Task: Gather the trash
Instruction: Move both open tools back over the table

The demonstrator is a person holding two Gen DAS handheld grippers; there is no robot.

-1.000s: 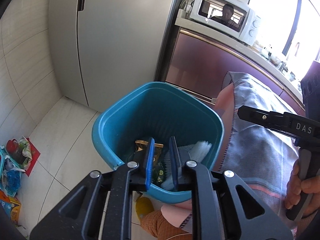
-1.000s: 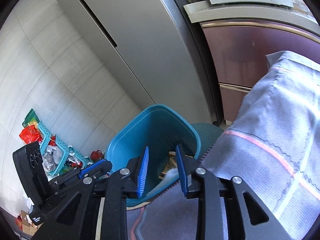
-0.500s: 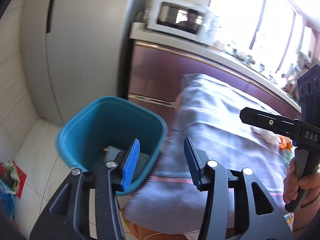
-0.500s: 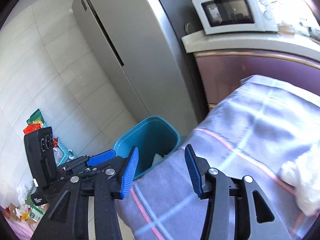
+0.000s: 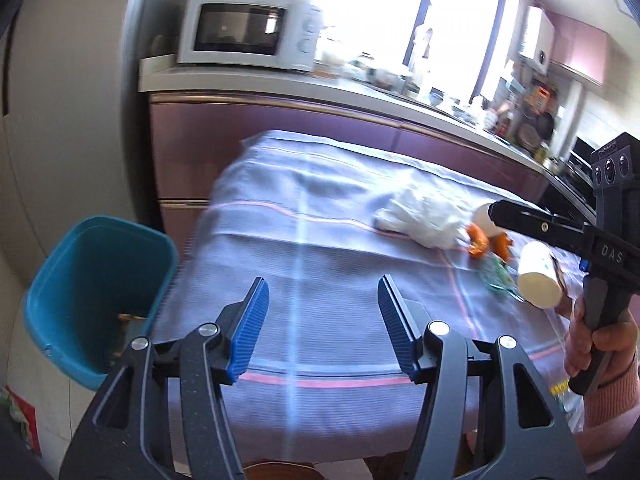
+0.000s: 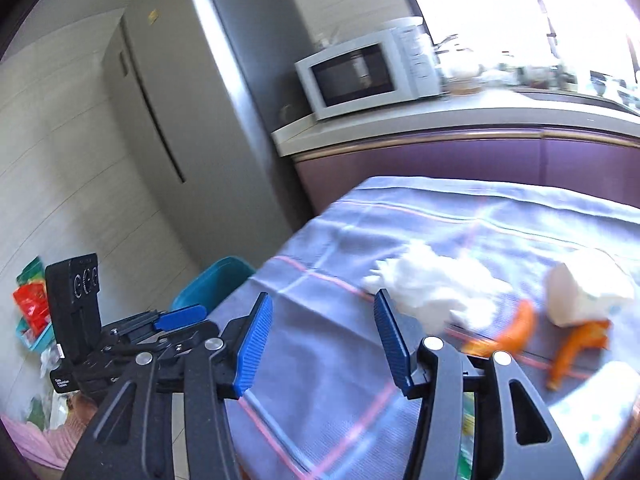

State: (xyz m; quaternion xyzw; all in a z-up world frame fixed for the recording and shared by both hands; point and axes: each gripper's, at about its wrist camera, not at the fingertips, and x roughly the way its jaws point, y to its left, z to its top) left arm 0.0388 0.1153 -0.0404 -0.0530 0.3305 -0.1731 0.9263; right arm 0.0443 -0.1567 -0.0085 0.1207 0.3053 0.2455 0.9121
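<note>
Inspecting both hand-held grippers over the cloth-covered tabletop point(image 5: 304, 264), I am finding each one empty. I am reading the left hand-held gripper point(image 5: 322, 320) as spread and opening, its blue pads point(image 5: 248, 328) well apart with only bare cloth between them. I am seeing the same on the right hand-held gripper point(image 6: 318, 344): jaws opening, nothing between them, which I judge to be readiness for the next pick.

I am locating the trash at about two o'clock from the left gripper in the left wrist view: a crumpled white tissue point(image 5: 424, 216), orange peel pieces point(image 5: 478, 242) just beside it, and a white paper cup point(image 5: 538, 278) lying on its side near the tabletop's right edge. A second crumpled white item point(image 6: 584, 292) is showing at three o'clock in the right wrist view; I cannot tell what it is through the blur.

I am noting the teal bin point(image 5: 96, 292) standing on the floor at nine o'clock, touching or just beside the cloth's hanging edge, presumably so trash drops in with a short carry. Some trash is lying at its bottom already.

I am judging the tissue, nearest the right gripper, to be the likely next target.
</note>
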